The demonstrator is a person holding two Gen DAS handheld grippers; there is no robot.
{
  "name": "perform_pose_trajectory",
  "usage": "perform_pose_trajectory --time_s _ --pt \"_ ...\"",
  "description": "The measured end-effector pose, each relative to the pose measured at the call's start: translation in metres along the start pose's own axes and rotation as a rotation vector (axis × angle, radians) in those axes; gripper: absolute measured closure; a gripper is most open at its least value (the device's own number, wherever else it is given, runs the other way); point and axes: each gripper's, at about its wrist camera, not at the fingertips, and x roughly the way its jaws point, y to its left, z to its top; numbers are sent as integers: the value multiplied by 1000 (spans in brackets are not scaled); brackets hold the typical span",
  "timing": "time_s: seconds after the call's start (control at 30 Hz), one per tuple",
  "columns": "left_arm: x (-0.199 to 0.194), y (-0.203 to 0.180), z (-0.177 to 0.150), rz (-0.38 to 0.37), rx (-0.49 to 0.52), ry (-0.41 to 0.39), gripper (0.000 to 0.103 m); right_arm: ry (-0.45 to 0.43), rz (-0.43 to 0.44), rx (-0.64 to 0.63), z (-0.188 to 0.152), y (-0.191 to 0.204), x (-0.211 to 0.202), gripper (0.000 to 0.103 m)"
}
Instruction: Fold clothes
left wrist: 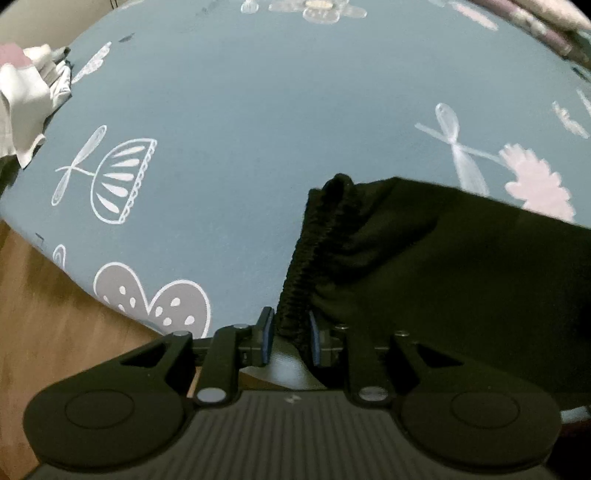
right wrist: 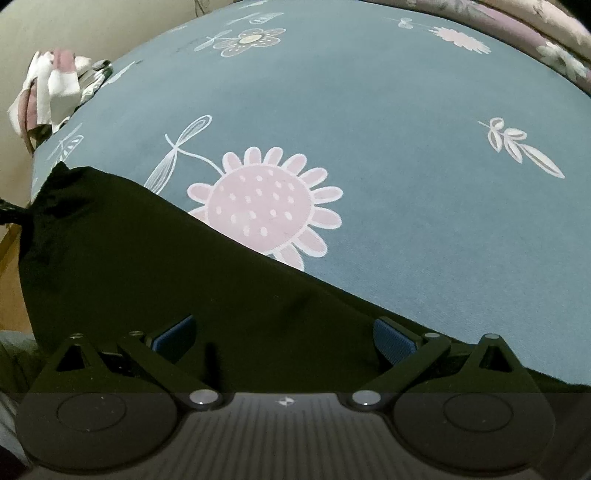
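A black garment (left wrist: 443, 266) with a gathered elastic waistband (left wrist: 314, 251) lies on a blue-grey bed sheet (left wrist: 240, 129) printed with flowers. My left gripper (left wrist: 291, 334) is shut on the waistband, which rises between its blue pads. In the right wrist view the same black garment (right wrist: 166, 266) spreads across the lower left of the sheet (right wrist: 406, 147). My right gripper (right wrist: 284, 336) hovers over the black cloth, its blue pads (right wrist: 393, 341) wide apart and open, nothing between them.
A heap of white and pink clothes (left wrist: 26, 96) sits at the bed's far left edge, also seen as the clothes heap (right wrist: 55, 88) in the right view. Wooden floor (left wrist: 48, 314) shows left of the bed. A floral quilt (right wrist: 535, 33) lies along the far right.
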Motion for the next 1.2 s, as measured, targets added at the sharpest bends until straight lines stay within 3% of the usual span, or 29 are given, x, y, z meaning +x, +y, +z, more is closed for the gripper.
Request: perform_pose_trajectory --time_s 0.17,0.27,0.37,0.47,0.6,0.67,0.8,0.93,1.03,1.2 --pt "5 -5 -1 37 26 6 72 -21 17 -82 -8 -1 -11 0" --pt "-11 0 -4 59 31 -10 55 -35 29 -135 -14 -2 -19 0" --pt "-32 0 -5 92 40 -23 52 -40 30 -139 -19 -4 -23 0" --pt "-57 -13 -4 162 113 -64 51 -54 19 -127 -26 -2 -27 0" --pt "-83 -45 2 144 213 -151 46 -83 -4 -62 -37 -3 -30 0" --pt "-87 -69 4 50 252 -190 46 -107 -45 -31 -42 -5 -31 0" --pt "-58 -134 5 -254 356 -179 45 -125 -106 37 -51 -14 -31 0" --pt "-14 -194 1 -424 451 -127 45 -126 -134 115 -60 -30 -21 0" --pt "7 -212 2 -465 449 -113 45 -153 -176 100 -56 -30 -11 0" --pt "27 -208 6 -447 392 -149 44 -213 -218 35 -45 -32 1 0"
